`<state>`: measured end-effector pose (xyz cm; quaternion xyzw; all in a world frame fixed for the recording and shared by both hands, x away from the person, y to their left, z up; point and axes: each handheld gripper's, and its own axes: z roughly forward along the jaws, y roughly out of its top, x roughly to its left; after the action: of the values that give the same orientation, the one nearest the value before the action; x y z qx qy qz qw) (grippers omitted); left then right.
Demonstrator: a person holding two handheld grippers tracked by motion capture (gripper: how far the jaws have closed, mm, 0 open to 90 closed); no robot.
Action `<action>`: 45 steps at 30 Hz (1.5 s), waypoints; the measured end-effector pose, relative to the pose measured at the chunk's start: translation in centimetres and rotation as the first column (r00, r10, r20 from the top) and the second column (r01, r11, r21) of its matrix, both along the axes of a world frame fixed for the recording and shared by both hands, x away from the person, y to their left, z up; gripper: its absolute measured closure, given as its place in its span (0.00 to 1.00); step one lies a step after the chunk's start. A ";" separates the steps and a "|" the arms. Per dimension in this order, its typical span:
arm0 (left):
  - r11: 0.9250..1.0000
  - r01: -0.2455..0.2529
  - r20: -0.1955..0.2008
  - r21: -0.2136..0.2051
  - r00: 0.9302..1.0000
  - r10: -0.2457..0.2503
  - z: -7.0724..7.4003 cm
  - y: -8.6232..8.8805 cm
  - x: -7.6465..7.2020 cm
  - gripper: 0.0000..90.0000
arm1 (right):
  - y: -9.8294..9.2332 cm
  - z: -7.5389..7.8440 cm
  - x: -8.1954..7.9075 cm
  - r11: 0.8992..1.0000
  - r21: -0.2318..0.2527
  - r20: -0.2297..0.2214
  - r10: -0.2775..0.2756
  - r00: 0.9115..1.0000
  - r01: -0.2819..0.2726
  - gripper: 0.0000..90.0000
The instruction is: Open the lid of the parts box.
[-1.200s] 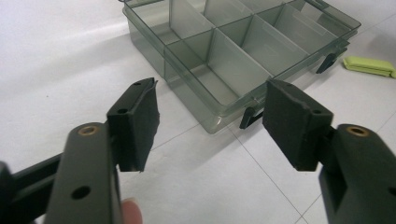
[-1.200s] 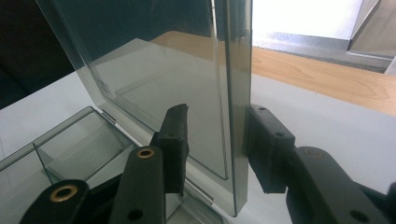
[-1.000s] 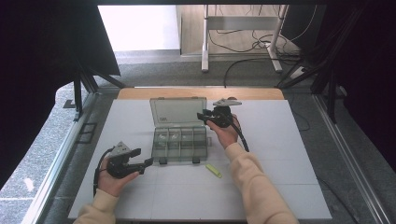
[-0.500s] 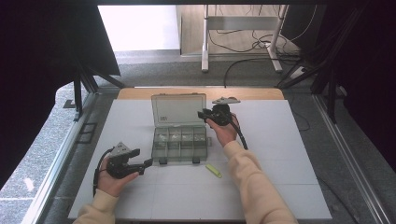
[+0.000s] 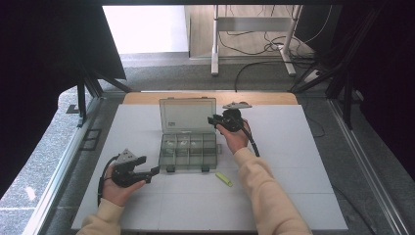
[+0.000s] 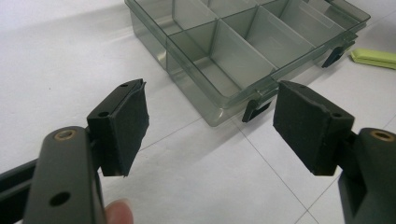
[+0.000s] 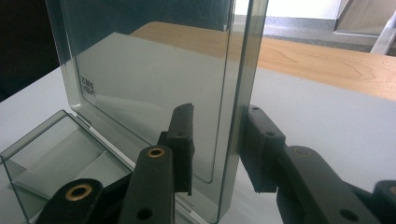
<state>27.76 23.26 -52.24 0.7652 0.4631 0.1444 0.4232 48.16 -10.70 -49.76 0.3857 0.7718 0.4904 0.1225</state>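
The white surface [image 5: 293, 161] spans most of the high view, marked with thin grid lines, with a strip of bare wood along its far edge; beyond it lies grey floor with cables and a metal stand.

Near the middle of the surface sits a smoky clear plastic organiser box [image 5: 188, 151], divided into small compartments; they look empty as far as the left gripper view shows; its lid [image 5: 187, 115] stands upright at the far side, hinged open; two dark latches hang at its near edge.

The person's forearms in pale sleeves come in from the bottom; the right hand [image 5: 236, 138] reaches to the right edge of the lid, the left hand [image 5: 117, 185] rests on the surface to the left of the box.

The right claw [image 5: 213, 120] straddles the lid's right edge; in the right gripper view one jaw stands on each face of the clear panel, close to it, but a slight gap seems to remain, so I cannot tell whether it is gripping.

The left claw [image 6: 210, 123] is spread wide and holds nothing; it points at the box's near corner, just short of a latch.

A small yellow-green piece [image 5: 224, 179] lies flat on the surface just beside the box's near right corner.
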 end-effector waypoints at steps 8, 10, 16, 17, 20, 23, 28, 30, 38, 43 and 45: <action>1.000 -0.003 -0.001 0.002 1.000 0.003 0.0 0.0 0.0 0.30 | -0.1 -0.7 0.5 1.000 -0.008 -0.021 -0.012 1.000 0.012 0.73; 1.000 -0.004 -0.001 0.001 1.000 0.004 -0.1 0.0 0.0 0.30 | -0.1 -0.9 0.7 1.000 -0.009 -0.030 -0.014 0.999 0.014 0.72; 1.000 -0.007 0.000 0.007 1.000 0.007 -0.1 0.0 0.0 0.30 | 0.0 -1.2 1.3 1.000 -0.013 -0.054 -0.017 0.998 0.017 0.69; 1.000 -0.007 0.000 0.007 1.000 0.007 -0.1 0.0 0.0 0.30 | 0.0 -1.3 1.3 1.000 -0.014 -0.061 -0.018 0.998 0.017 0.69; 1.000 -0.006 0.000 0.008 1.000 0.006 -0.1 0.0 0.0 0.30 | 0.0 -1.6 1.6 0.999 -0.018 -0.081 -0.030 0.996 0.028 0.67; 1.000 -0.007 0.001 0.007 1.000 0.007 -0.1 0.1 0.0 0.30 | 0.1 -1.9 1.8 0.999 -0.023 -0.100 -0.039 0.994 0.037 0.65; 1.000 -0.008 0.001 0.007 1.000 0.008 -0.1 0.1 0.0 0.30 | 0.1 -2.4 2.1 0.998 -0.033 -0.135 -0.066 0.989 0.062 0.63; 1.000 -0.007 0.001 0.007 1.000 0.007 -0.1 0.1 0.0 0.30 | 0.1 -2.5 2.2 0.997 -0.044 -0.145 -0.068 0.987 0.062 0.62; 1.000 -0.007 -0.001 0.006 1.000 0.007 -0.1 0.1 0.0 0.30 | 0.4 -2.8 2.1 0.997 -0.052 -0.151 -0.070 0.986 0.063 0.52; 1.000 -0.008 0.002 0.004 1.000 0.008 0.0 0.2 0.0 0.30 | 0.1 -1.9 1.8 0.997 -0.042 -0.130 -0.065 0.989 0.060 0.44; 1.000 -0.011 0.002 0.002 1.000 0.011 -0.1 0.2 -0.1 0.30 | -0.1 -1.4 1.4 0.998 -0.048 -0.114 -0.054 0.992 0.049 0.42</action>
<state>27.71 23.44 -52.30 0.7630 0.4667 0.1477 0.4222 49.60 -10.82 -51.11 0.4303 0.7782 0.4465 0.0990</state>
